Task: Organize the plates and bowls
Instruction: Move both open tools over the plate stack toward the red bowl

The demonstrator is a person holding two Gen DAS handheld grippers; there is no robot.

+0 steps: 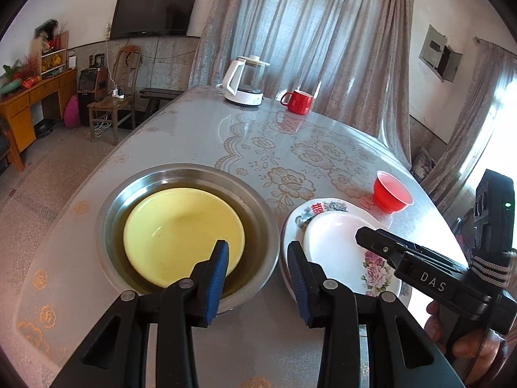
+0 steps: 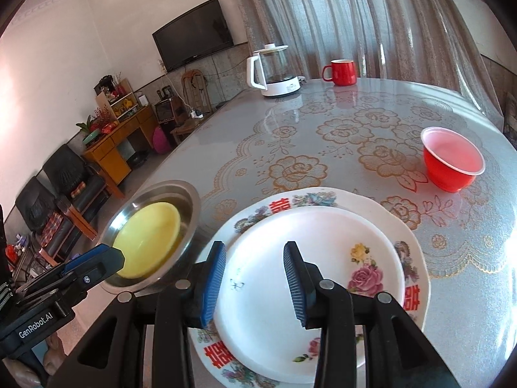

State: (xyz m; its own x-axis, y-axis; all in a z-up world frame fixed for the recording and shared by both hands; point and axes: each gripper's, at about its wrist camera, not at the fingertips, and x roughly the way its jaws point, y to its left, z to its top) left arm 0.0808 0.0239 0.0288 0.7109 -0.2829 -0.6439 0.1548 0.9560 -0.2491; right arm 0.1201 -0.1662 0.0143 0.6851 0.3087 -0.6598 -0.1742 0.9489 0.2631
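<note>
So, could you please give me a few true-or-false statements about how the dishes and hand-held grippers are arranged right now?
1. The yellow plate lies inside the steel basin. True.
2. The white plate sits on the floral plate. True.
3. The red bowl is stacked on the white plate. False: it stands alone on the table.
4. The right hand-held gripper clamps the white plate. False: its jaws are apart, holding nothing.
5. The red mug stands beside the kettle. True.
</note>
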